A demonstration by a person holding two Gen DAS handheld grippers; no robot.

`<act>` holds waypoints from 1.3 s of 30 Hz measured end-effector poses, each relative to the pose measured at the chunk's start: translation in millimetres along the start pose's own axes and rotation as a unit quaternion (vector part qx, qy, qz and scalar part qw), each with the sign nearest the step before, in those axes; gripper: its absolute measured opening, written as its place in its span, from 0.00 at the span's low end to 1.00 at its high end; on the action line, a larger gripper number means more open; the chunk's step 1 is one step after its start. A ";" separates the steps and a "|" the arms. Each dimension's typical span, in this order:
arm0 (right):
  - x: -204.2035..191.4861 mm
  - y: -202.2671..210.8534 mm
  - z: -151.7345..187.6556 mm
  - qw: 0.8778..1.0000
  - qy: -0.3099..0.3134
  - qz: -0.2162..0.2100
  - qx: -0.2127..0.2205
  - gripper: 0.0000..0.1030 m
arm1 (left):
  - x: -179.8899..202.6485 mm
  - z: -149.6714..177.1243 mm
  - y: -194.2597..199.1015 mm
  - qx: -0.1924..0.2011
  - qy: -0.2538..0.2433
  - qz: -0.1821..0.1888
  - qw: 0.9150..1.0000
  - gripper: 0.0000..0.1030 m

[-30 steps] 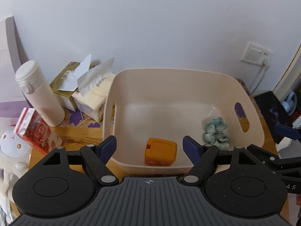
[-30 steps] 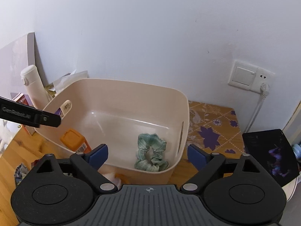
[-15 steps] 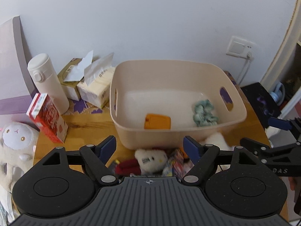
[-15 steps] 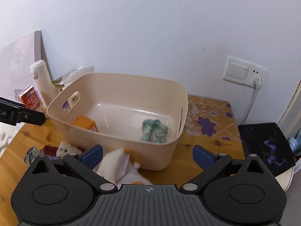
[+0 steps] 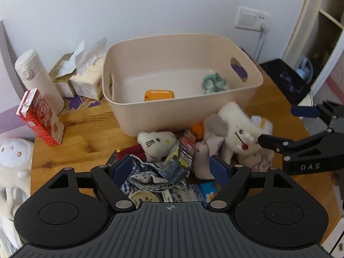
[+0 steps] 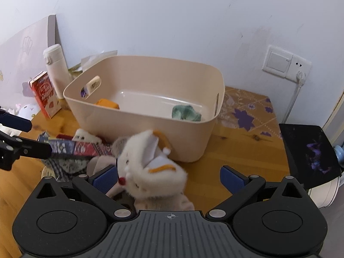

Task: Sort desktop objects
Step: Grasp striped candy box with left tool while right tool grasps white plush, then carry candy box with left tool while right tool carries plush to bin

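Desktop objects lie in a loose pile on the wooden tabletop, just in front of a beige plastic bin. Inside the bin rest an orange box and a green scrunchie. Against the bin's front wall sit a small white cat plush, a patterned carton, checked cloth and a larger white plush toy. Left of the bin stand tissue boxes, a white bottle and a red carton. The left hand-held gripper hangs over the pile, jaws spread, pinching nothing. The right hand-held gripper is spread wide around the larger plush, pads not pressing it.
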State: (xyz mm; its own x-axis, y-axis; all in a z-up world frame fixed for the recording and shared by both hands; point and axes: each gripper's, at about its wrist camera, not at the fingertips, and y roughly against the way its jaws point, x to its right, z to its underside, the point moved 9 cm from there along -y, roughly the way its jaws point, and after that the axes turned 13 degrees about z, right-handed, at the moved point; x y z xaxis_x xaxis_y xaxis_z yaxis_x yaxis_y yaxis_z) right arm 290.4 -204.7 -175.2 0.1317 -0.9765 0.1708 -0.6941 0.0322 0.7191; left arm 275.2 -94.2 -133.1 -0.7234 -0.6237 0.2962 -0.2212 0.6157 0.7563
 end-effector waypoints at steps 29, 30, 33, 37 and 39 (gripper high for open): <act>-14.3 -27.5 16.4 0.997 -0.005 -0.063 -0.033 0.33 | 21.5 -0.8 -40.1 -0.029 -0.106 0.032 0.993 0.27; -14.1 -26.2 16.2 0.997 -0.006 -0.067 -0.032 0.27 | 22.3 -0.3 -40.0 -0.030 -0.108 0.033 0.993 0.26; -14.9 -21.7 16.0 0.997 -0.008 -0.071 -0.030 0.19 | 23.9 1.7 -38.8 -0.033 -0.107 0.041 0.993 0.25; -15.3 -14.4 17.6 0.997 -0.008 -0.071 -0.026 0.17 | 23.9 3.6 -34.1 -0.035 -0.105 0.060 0.992 0.24; -14.7 -9.9 18.3 0.997 -0.011 -0.070 -0.024 0.16 | 22.7 4.4 -31.0 -0.035 -0.098 0.067 0.992 0.24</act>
State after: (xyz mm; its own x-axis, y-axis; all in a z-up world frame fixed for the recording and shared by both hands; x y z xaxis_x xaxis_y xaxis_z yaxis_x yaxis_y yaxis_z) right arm 282.4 -194.6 -197.1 0.2099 -0.9763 0.0522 -0.6349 -0.0955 0.7667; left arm 262.7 -125.3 -152.4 -0.8586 -0.4279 0.2825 -0.0736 0.6481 0.7580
